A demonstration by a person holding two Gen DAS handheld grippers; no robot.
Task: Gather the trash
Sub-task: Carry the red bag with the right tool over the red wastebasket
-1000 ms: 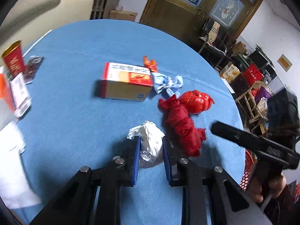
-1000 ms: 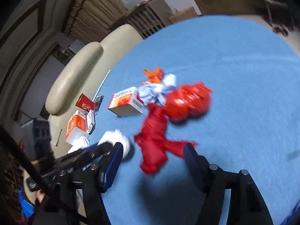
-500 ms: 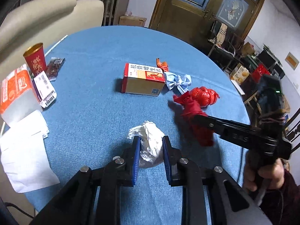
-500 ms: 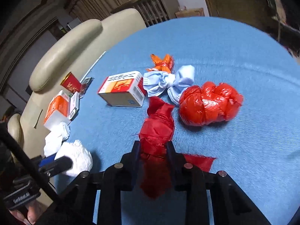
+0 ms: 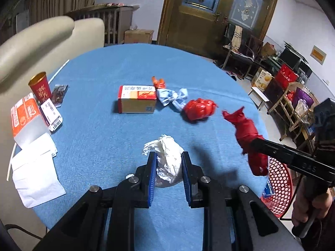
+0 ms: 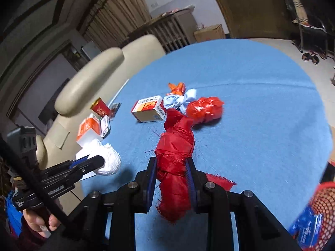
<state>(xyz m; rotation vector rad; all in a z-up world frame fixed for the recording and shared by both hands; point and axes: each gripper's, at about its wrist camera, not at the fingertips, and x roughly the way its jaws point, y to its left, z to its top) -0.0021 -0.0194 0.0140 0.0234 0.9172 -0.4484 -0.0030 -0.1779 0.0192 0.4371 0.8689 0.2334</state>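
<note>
My left gripper is shut on a crumpled white paper wad, held above the blue round table. It also shows in the right wrist view. My right gripper is shut on a knotted red cloth strip, lifted off the table; it also shows in the left wrist view. On the table lie a crumpled red plastic bag, a light blue face mask, an orange wrapper and a small cardboard box.
A red mesh bin stands beside the table at the right, with a blue packet in it. At the table's left edge are a red paper cup, an orange-white carton, small packets and white paper. A beige sofa is behind.
My right gripper closed on the red cloth strip and lifted it off the table, carrying it right toward the bin. My left gripper rose and drew back with the white wad.
</note>
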